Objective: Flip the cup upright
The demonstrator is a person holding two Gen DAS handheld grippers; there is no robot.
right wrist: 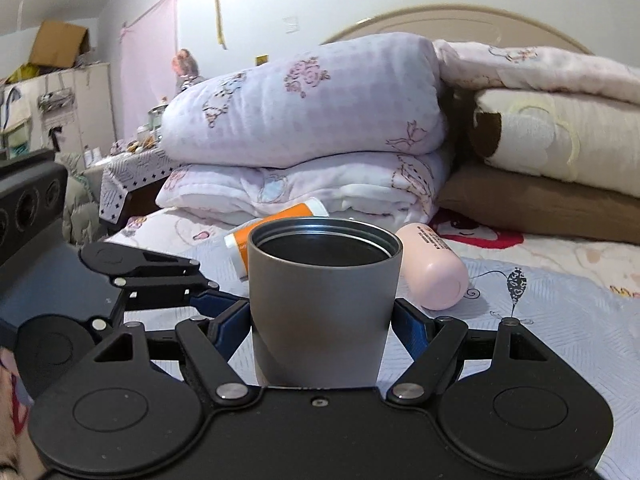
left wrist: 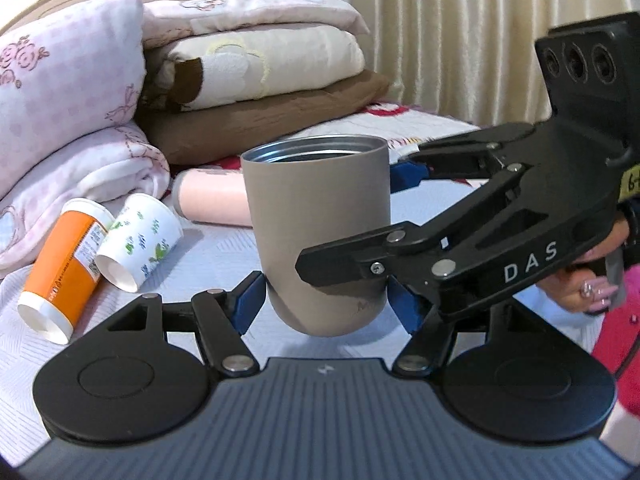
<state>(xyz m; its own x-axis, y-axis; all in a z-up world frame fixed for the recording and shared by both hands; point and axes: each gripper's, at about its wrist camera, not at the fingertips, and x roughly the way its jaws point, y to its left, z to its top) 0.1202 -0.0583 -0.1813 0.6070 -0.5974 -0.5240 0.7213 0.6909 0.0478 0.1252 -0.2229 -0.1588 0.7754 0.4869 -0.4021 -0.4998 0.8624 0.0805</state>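
Left wrist view: taupe metal cup (left wrist: 318,236) upright at frame centre on the white quilted bedspread (left wrist: 216,256), left gripper (left wrist: 326,300) pads touching its base, right gripper (left wrist: 404,216) reaching in from the right, grip unclear; right wrist view: cup (right wrist: 322,300) centred, right gripper (right wrist: 320,320) closed against its sides.

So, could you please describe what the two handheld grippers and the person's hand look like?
Both the left gripper and the right gripper are matte black linkages with silver rivets, round pivot discs and blue finger pads. The right gripper's body carries white "DAS" lettering. The person's hand has decorated pale nails beside a bright pink sleeve.
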